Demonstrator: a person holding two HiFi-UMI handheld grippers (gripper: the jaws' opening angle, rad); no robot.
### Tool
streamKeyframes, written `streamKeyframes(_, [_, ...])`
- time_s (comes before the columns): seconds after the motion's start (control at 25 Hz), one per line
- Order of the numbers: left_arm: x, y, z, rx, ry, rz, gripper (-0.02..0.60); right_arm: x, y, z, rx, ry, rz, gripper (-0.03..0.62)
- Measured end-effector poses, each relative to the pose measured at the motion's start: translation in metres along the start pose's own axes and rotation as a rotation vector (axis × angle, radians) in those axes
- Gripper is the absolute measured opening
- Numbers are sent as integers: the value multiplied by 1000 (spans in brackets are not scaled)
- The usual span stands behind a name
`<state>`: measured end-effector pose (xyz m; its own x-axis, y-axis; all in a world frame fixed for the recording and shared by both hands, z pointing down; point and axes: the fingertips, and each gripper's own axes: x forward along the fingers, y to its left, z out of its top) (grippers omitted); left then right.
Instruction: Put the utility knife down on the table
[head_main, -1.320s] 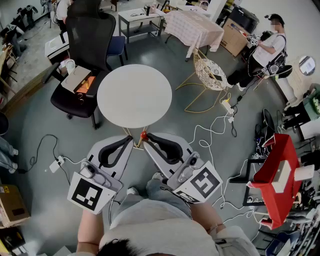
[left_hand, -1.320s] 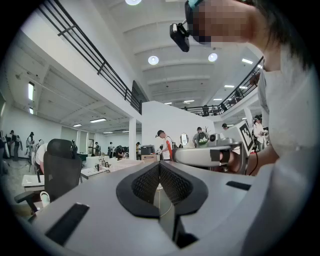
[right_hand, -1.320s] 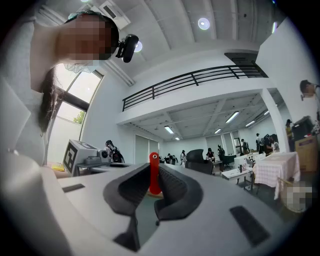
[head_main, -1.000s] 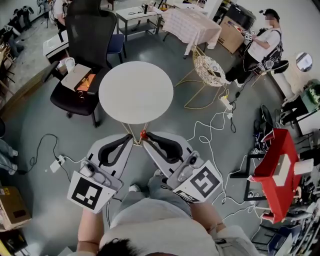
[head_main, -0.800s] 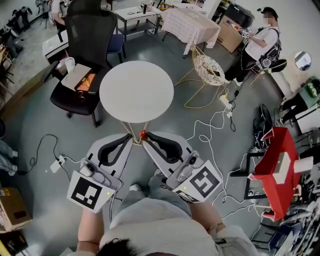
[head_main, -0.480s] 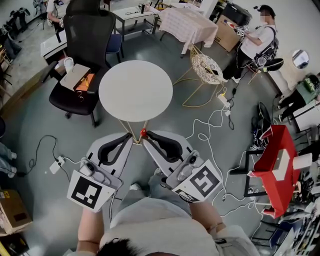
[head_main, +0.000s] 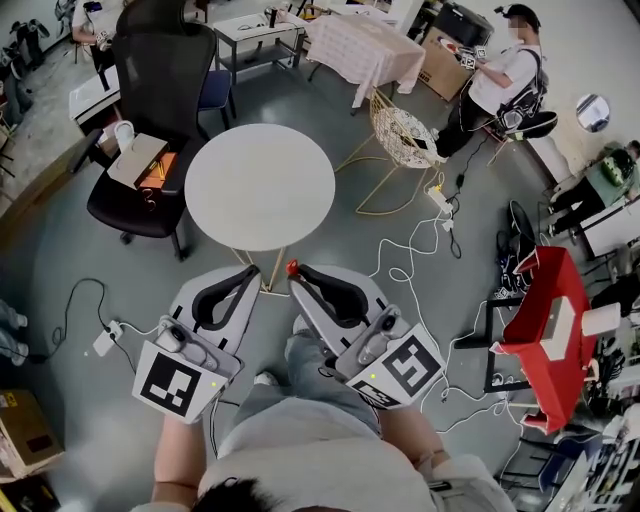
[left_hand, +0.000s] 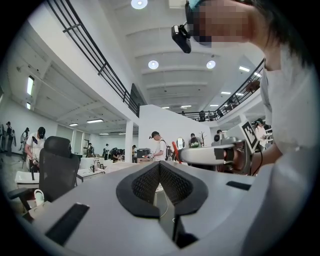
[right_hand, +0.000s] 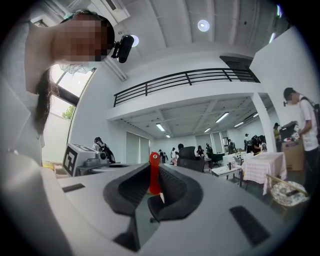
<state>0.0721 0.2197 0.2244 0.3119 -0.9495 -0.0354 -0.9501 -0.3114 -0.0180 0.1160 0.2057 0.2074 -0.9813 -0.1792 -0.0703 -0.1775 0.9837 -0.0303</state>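
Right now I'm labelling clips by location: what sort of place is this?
Probably an open-plan office or workshop hall: a black office chair, a round white table and a mezzanine railing overhead all suggest it.

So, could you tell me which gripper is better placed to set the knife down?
The right gripper: its jaws are shut on the utility knife, close to the table; the left gripper is empty.

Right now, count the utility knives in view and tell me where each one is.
1. The red utility knife is clamped between the right gripper's jaws, short of the white round table. The left gripper holds none.
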Motion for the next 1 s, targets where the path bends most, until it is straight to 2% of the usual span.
streamKeyframes(0.28, [44,21,-6,17,4,33,9,20,-48,-4,18,-11,56,57])
streamKeyframes(0.6, [102,55,-1,20,16,101,9,55,-110,6,20,-14,147,57])
streamKeyframes(1.0, [163,78,-1,34,11,180,9,72,-175,8,22,-18,227,57])
